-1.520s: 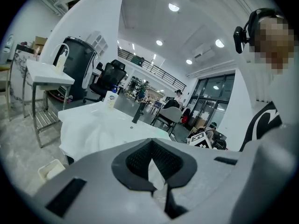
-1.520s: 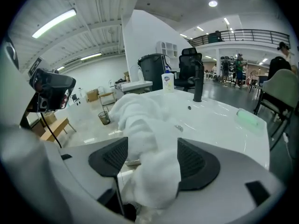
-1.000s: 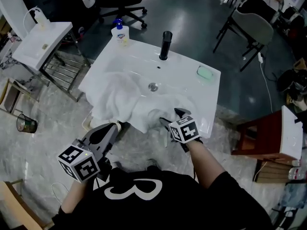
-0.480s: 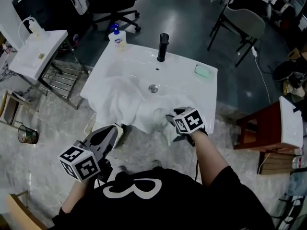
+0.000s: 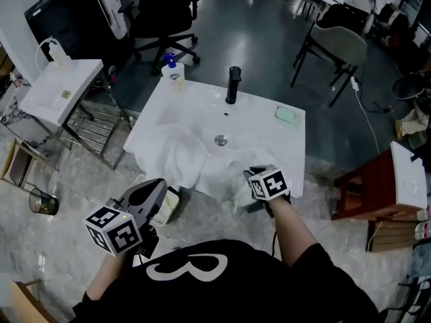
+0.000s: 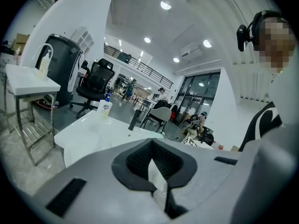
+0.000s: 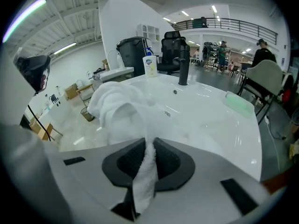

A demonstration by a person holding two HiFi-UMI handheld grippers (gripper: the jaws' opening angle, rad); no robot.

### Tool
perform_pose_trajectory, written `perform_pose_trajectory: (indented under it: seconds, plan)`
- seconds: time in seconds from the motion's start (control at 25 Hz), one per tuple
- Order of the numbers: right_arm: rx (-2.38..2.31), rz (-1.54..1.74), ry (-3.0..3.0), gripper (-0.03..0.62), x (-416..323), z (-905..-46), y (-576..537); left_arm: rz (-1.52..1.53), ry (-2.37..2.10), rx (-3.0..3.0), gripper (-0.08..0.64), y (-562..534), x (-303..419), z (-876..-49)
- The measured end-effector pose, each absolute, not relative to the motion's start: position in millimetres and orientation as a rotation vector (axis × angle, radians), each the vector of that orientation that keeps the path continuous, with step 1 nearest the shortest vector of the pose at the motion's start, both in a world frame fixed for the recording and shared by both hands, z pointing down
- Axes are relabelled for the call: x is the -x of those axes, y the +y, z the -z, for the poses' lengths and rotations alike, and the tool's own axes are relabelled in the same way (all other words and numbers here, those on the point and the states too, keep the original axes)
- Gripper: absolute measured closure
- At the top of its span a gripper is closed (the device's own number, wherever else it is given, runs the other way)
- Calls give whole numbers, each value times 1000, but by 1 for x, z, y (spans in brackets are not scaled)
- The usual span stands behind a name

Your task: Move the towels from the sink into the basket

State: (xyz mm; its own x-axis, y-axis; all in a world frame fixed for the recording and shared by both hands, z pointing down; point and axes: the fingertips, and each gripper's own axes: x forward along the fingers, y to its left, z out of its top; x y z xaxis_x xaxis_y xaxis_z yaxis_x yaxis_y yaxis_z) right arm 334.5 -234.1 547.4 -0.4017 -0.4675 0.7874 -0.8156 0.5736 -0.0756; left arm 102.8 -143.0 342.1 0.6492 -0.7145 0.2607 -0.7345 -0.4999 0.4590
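Observation:
White towels [image 5: 192,157] lie bunched in the white sink [image 5: 289,140] and hang over its front edge. My right gripper [image 5: 250,175] is at that front edge, right of the middle. In the right gripper view its jaws [image 7: 144,160] are closing, with a fold of towel [image 7: 117,108] pinched between the pads. My left gripper [image 5: 159,184] hangs below the sink's front left corner, apart from the towels, jaws together. In the left gripper view [image 6: 159,181] a white sliver shows through the gap behind the tips. A pale container [image 5: 168,206] sits on the floor beside it, partly hidden.
A black faucet [image 5: 234,75], a soap bottle [image 5: 173,70] and a green soap bar [image 5: 287,114] stand on the sink's rim. A second small sink on a stand [image 5: 60,86] is to the left, a red-brown stool [image 5: 367,184] to the right, chairs behind.
My right gripper has pushed into the towel at the sink's front edge and its open jaws have come together on a fold. The left gripper has barely moved.

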Motion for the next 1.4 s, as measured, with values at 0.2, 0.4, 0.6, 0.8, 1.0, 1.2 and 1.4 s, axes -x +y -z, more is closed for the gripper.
perform_pose_trajectory:
  seconds: [0.2,0.4,0.6,0.8,1.0,1.2,1.4]
  plan:
    - [-1096,-655,-2117,537,-338,-531,-230,-21,-1133,-2332,554,-144,-94,-334]
    - [-1143,-671,-2184,540,-342,-502,-225,-1,-1132,-2339,554,-142,-91,-329]
    - [-1185,-644,-2271,543,-344,-456,-220,31,-1148,-2349,554,-138,-84,-320]
    - [-1216,-572,-2367,545,-340,-411,-215,65,-1180,-2346,554,-134,-75,-315]
    - [-1202,-472,-2462,548,-324,-364,-209,94,-1188,-2313,554,-134,-66,-316]
    - [-1136,-391,-2568,548,-294,-321,-205,117,-1211,-2311,554,-132,-52,-311]
    - [-1039,-336,-2652,548,-255,-295,-199,151,-1252,-2289,554,-123,-30,-307]
